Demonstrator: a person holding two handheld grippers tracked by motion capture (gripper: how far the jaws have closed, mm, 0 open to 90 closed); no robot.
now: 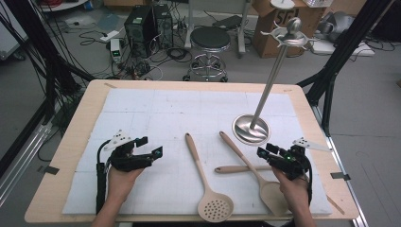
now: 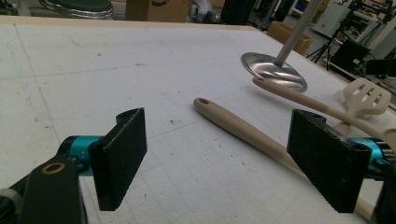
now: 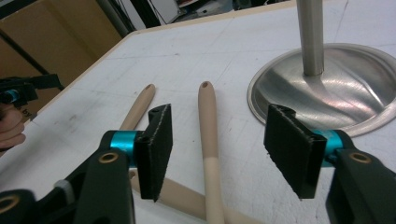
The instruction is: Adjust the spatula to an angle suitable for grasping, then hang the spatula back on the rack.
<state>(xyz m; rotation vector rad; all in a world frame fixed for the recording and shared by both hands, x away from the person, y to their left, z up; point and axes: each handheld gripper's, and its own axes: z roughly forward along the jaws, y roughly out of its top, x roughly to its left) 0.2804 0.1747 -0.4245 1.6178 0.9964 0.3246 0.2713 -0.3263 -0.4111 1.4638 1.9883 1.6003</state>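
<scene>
Left gripper (image 1: 153, 153) jaws wide apart, nothing held, right gripper (image 3: 217, 149) gaping empty astride a spatula handle (image 3: 208, 126), slotted turner head (image 2: 366, 97) in left gripper view, perforated spoon (image 1: 215, 206) in high view

Three beige utensils flat on the white mat: skimmer (image 1: 208, 189), solid spatula (image 1: 255, 175) crossing slotted turner (image 1: 239, 169).

Left gripper (image 2: 217, 161) low over the white mat (image 2: 93, 84), jaws wide apart, nothing between. Skimmer handle (image 2: 243, 128) running from centre toward four o'clock, passing behind the right jaw. Steel stand base (image 2: 273, 70) at one o'clock, spatula handle (image 2: 299, 95) touching its rim. Slotted turner (image 2: 366, 95) at three o'clock.
</scene>
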